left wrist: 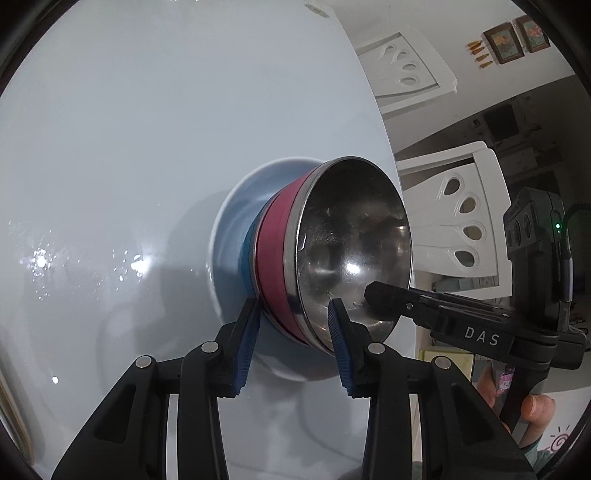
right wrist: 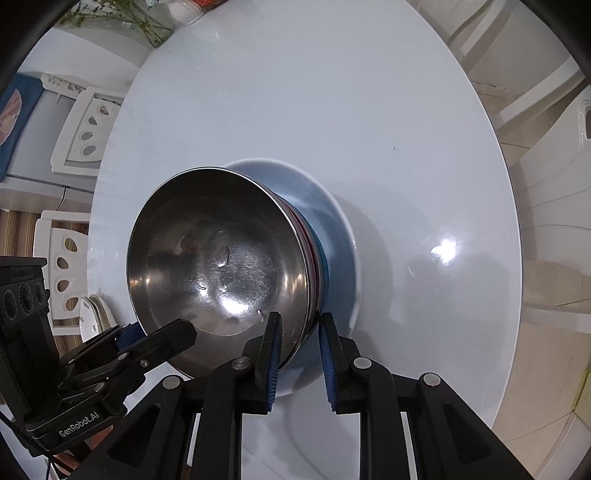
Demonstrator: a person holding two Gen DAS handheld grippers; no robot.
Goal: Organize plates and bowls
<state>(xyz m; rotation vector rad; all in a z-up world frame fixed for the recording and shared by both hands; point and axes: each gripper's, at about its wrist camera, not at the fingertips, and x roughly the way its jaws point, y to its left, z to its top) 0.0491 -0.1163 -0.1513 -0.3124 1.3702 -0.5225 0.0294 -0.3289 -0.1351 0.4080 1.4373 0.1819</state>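
A stack of bowls stands on a pale blue plate (left wrist: 229,221) (right wrist: 332,221) on the white table. The top one is a steel bowl (left wrist: 354,243) (right wrist: 221,258) with a pink outer wall (left wrist: 273,258); a blue bowl (left wrist: 245,254) sits under it. My left gripper (left wrist: 295,325) straddles the stack's near rim, one finger inside the steel bowl and one outside, jaws partly open. My right gripper (right wrist: 299,332) straddles the rim on the other side the same way. Neither visibly clamps the rim.
The round white table (right wrist: 369,110) has a glossy top with light glare. White plastic chairs (left wrist: 461,206) (right wrist: 85,125) stand around it. Some items and a plant sit at the table's far edge (right wrist: 184,11).
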